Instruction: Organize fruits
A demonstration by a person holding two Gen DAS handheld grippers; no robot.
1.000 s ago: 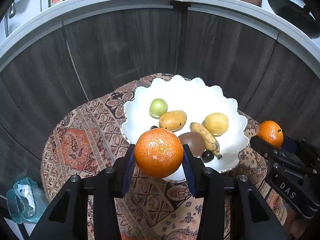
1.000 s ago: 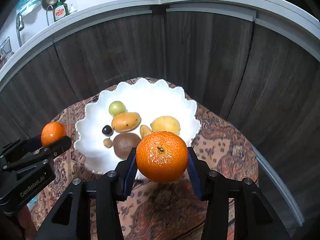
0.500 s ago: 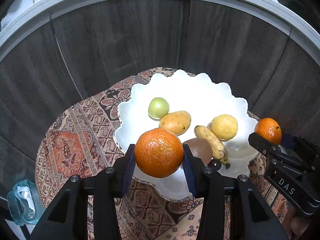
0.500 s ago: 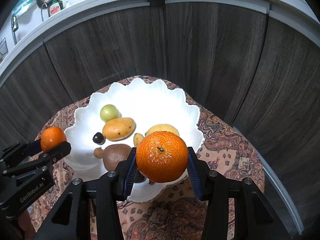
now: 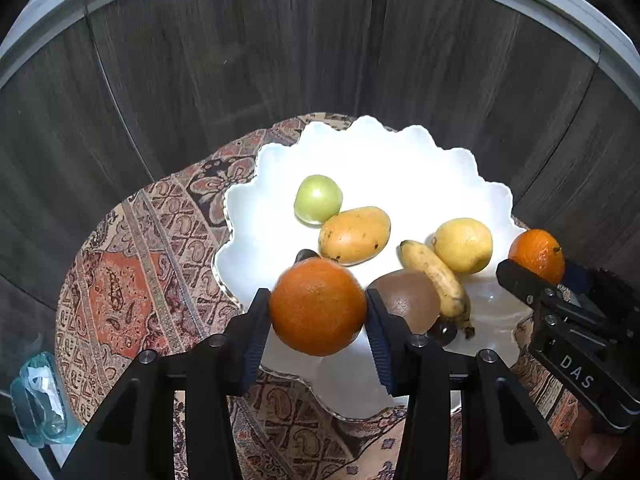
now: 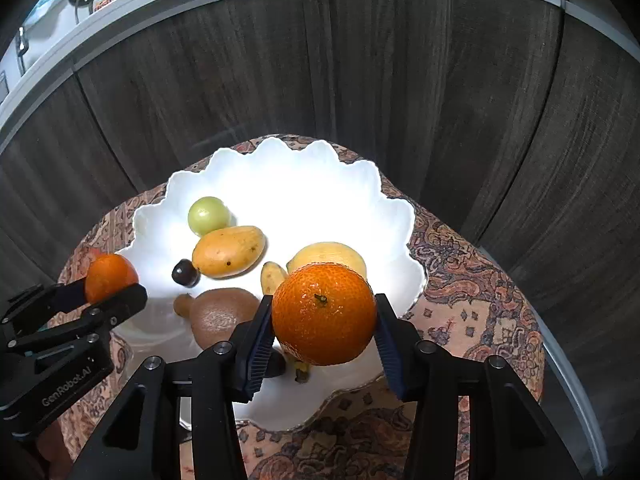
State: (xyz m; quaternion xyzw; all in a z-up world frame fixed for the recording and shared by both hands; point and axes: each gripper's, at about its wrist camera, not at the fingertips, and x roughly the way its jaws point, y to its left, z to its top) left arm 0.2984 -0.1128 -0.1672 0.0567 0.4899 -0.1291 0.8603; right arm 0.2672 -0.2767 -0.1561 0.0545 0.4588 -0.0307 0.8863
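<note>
Jaws of the left gripper (image 5: 318,312) have just eased open a little, yet both pads press the sides of the left orange (image 5: 318,304), which is blurred and hangs above the near left part of a white scalloped dish (image 5: 400,152). Jaws of the right gripper (image 6: 324,320) are closed partway on the right orange (image 6: 324,308), stem scar facing the camera, above the near part of the same dish. Each gripper shows at the edge of the other's view, orange in its tips. Lying in the dish: a green round fruit (image 5: 318,199) touching a mango (image 5: 354,235), a banana (image 5: 436,280) beside a yellow fruit (image 5: 463,245), a brown fruit (image 5: 406,300) and a small dark fruit (image 6: 186,273). Under the dish lies a patterned cloth (image 5: 132,280).
</note>
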